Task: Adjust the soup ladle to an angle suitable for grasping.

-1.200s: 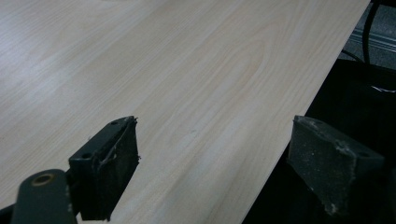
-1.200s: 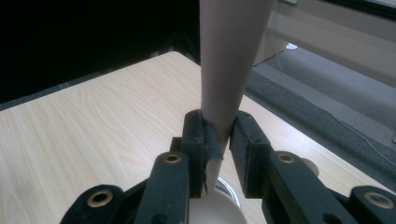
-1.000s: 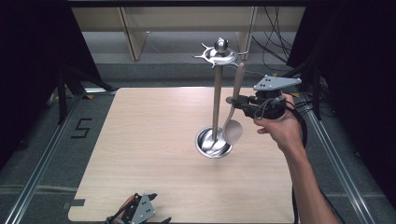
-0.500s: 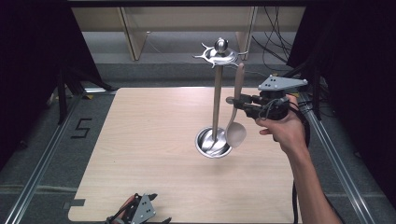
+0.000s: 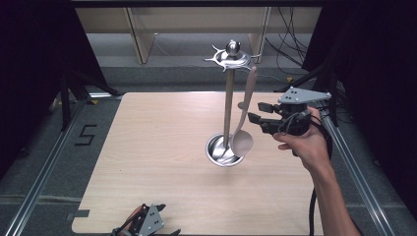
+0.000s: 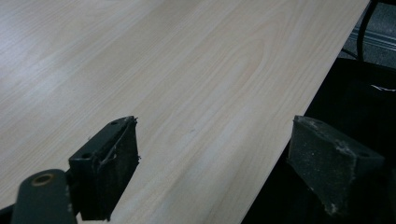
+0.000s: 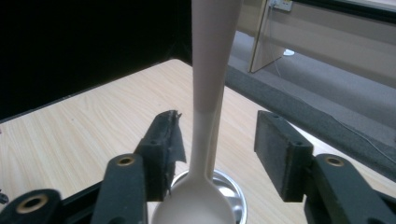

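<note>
Now, from the high view, my right gripper (image 5: 253,112) has pulled back a touch from the spoon (image 5: 243,123), which hangs from the stand (image 5: 228,88) on the table (image 5: 147,147). My left gripper (image 5: 147,223) idles at the near edge, released, over bare wood in its own view. Right gripper view: jaws parted, the handle between them untouched; I judge the hanging done.

You see: table (image 5: 147,147) pale matt wood | stand (image 5: 228,98) glossy metal | spoon (image 5: 243,128) smooth beige plastic | pads (image 7: 282,154) rough black.
</note>
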Available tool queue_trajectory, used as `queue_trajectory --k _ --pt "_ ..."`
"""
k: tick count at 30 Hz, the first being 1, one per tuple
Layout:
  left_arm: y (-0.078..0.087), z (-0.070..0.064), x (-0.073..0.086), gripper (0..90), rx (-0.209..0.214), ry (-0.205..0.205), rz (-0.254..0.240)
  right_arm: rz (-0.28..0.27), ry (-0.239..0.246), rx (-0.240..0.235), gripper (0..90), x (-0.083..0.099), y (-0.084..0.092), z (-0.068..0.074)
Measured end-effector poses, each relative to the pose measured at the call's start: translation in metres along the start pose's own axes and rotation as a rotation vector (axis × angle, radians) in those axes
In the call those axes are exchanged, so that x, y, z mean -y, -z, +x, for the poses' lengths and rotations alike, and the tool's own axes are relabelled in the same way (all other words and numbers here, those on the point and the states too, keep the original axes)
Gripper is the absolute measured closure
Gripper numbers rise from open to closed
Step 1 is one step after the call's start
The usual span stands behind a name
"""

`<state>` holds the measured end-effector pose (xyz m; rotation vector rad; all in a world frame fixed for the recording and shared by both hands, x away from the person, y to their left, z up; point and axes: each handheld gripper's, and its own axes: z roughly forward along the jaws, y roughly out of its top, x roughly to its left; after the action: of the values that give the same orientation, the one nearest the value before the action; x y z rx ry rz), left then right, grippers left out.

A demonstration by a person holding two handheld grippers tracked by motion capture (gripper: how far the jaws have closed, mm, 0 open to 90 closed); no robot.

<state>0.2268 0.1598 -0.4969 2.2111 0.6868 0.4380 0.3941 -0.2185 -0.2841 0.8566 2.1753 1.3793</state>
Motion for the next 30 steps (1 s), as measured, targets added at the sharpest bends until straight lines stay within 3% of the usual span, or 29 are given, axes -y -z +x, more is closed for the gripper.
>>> queue_trajectory --k 2,4,12,13,14,20,24,25,26,27,30 --pt "0.000 0.000 0.000 15.3 -0.001 0.004 -0.004 -0.004 0.013 0.015 46.1 0.004 0.001 -0.001" --pt "0.000 0.000 0.000 15.3 -0.001 0.004 -0.004 0.007 -0.014 0.005 44.6 0.008 0.003 0.001" --pt "0.000 0.000 0.000 15.3 -0.001 0.004 -0.002 -0.005 -0.022 0.020 38.4 0.028 0.010 0.005" --pt "0.000 0.000 0.000 15.3 0.000 0.005 -0.003 -0.012 -0.007 0.032 38.2 0.030 0.012 0.004" --pt "0.000 0.000 0.000 15.3 -0.001 0.004 -0.003 -0.007 -0.030 0.021 37.8 0.032 0.013 0.007" --pt "0.001 0.000 0.000 15.3 -0.004 0.003 -0.003 -0.026 -0.039 0.007 37.3 0.047 0.016 0.009" --pt "0.000 -0.001 0.000 15.3 -0.013 -0.001 -0.008 -0.036 -0.054 0.022 36.9 0.061 0.015 0.008" --pt "0.001 0.000 0.000 15.3 -0.008 -0.009 0.001 0.001 -0.055 0.008 36.8 0.062 0.016 0.007" --pt "0.000 -0.002 0.000 15.3 0.001 0.010 -0.015 0.003 -0.068 0.006 36.9 0.065 0.016 0.008" --pt "0.001 -0.002 -0.001 15.3 0.016 0.001 -0.003 0.003 -0.064 0.012 36.9 0.067 0.016 0.007" --pt "0.000 -0.002 -0.001 15.3 -0.004 -0.011 -0.004 -0.008 -0.048 0.033 36.8 0.072 0.017 0.004"
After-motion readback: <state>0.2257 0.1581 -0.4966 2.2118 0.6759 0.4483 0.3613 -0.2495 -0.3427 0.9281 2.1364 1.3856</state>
